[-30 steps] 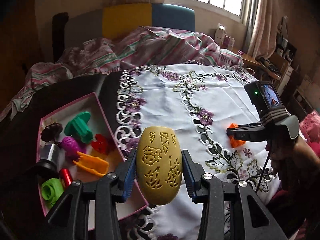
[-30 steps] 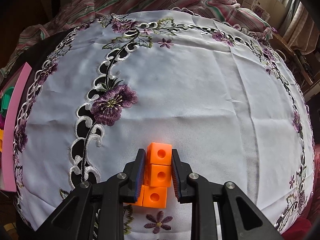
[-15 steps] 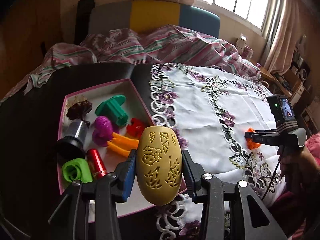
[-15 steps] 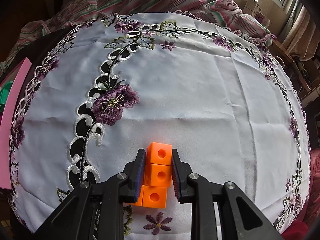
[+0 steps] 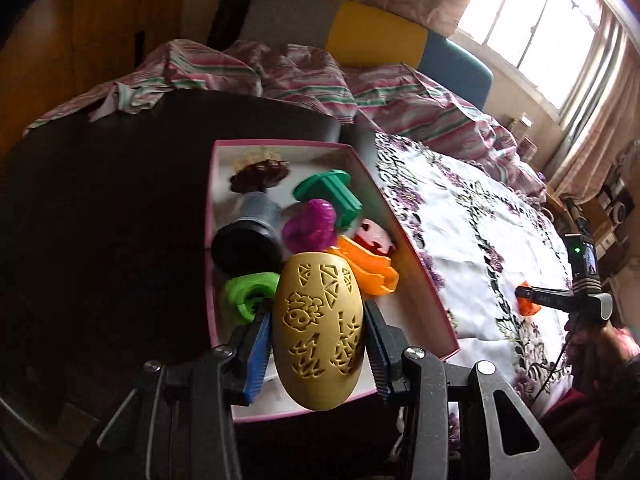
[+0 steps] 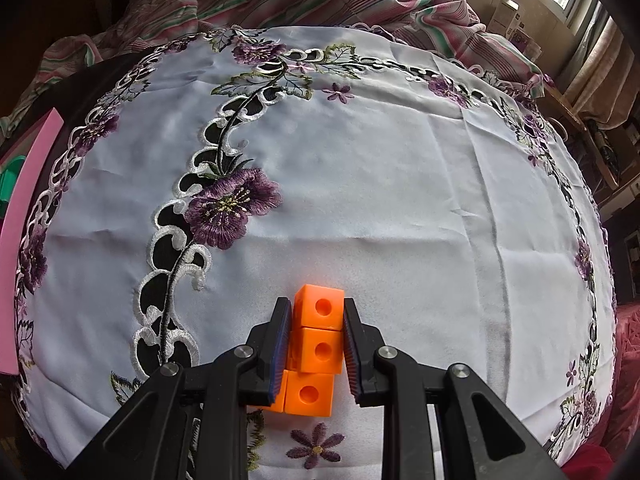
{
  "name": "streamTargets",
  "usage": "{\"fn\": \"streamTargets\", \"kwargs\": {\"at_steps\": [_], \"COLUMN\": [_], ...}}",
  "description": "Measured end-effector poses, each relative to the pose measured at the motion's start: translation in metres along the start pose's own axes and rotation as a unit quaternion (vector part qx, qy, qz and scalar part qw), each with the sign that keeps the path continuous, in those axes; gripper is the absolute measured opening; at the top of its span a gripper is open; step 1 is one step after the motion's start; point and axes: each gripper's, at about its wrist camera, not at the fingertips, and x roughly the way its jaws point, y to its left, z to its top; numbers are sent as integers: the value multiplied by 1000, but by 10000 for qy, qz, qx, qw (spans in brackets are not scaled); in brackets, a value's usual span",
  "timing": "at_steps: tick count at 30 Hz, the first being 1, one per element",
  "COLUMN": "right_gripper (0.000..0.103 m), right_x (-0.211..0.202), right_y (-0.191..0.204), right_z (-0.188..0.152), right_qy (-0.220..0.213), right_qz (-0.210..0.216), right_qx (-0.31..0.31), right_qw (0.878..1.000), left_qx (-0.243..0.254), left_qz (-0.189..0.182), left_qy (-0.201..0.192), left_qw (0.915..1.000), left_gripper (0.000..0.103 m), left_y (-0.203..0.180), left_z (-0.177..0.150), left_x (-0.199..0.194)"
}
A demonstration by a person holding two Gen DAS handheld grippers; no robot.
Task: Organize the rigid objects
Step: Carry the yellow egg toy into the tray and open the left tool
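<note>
My left gripper (image 5: pixel 318 320) is shut on a gold patterned egg (image 5: pixel 318 336) and holds it above the near end of a pink-rimmed box (image 5: pixel 416 264). The box holds several toys: a green flanged piece (image 5: pixel 330 196), a purple ball (image 5: pixel 310 226), an orange clip (image 5: pixel 368 266), a green ring (image 5: pixel 248 292) and a grey and black cylinder (image 5: pixel 248 236). My right gripper (image 6: pixel 316 316) is shut on an orange block piece (image 6: pixel 318 340) resting on the white embroidered cloth (image 6: pixel 360 160). The right gripper also shows in the left wrist view (image 5: pixel 532 292).
The box sits on a dark table (image 5: pixel 100 220) to the left of the cloth. Its pink edge (image 6: pixel 28 216) shows at the left of the right wrist view. A striped blanket (image 5: pixel 320 80) lies beyond the table. Shelves and clutter (image 5: pixel 612 208) stand at the right.
My left gripper has swung left with the egg, from over the cloth's edge to over the box. My right gripper stays shut on the orange block in about the same spot.
</note>
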Motion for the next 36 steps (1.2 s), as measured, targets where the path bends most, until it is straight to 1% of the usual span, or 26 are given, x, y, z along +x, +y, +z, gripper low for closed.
{"fn": "streamTargets", "kwargs": {"at_steps": [3, 7, 10, 14, 16, 21, 25, 27, 29, 34, 36], "right_gripper": [24, 24, 24, 24, 24, 24, 24, 24, 24, 24, 24], "right_x": [0, 0, 0, 0, 1, 1, 2, 2, 2, 1, 0], "right_y": [1, 0, 0, 1, 1, 1, 1, 1, 1, 0, 0], "right_z": [0, 0, 0, 0, 0, -1, -1, -1, -1, -1, -1], "right_qy": [-1, 6, 8, 11, 11, 5, 1, 2, -1, -8, -13], "right_qz": [-12, 13, 13, 8, 8, 6, -2, -5, -10, -10, -5], "right_qx": [-26, -8, -6, -16, -17, -14, -22, -28, -35, -22, -9], "right_qw": [10000, 10000, 10000, 10000, 10000, 10000, 10000, 10000, 10000, 10000, 10000], "left_qx": [23, 28, 4, 162, 112, 97, 135, 145, 154, 231, 261], "left_qz": [-177, -262, -176, 35, -10, -30, 28, 71, 131, 403, 499], "left_qy": [104, 268, 422, 484, 530, 437, 353, 308, 249, 30, -49], "left_qw": [9998, 9993, 9990, 9987, 9985, 9990, 9993, 9994, 9995, 9989, 9984], "left_gripper": [43, 43, 44, 44, 44, 46, 46, 49, 53, 55, 58], "left_y": [-13, -28, -32, -35, -33, -31, -32, -31, -32, -33, -33], "left_z": [5, 7, 6, 0, -1, -1, -1, -1, 1, 5, 5], "left_x": [13, 34, 47, 58, 61, 59, 52, 48, 43, 28, 23]}}
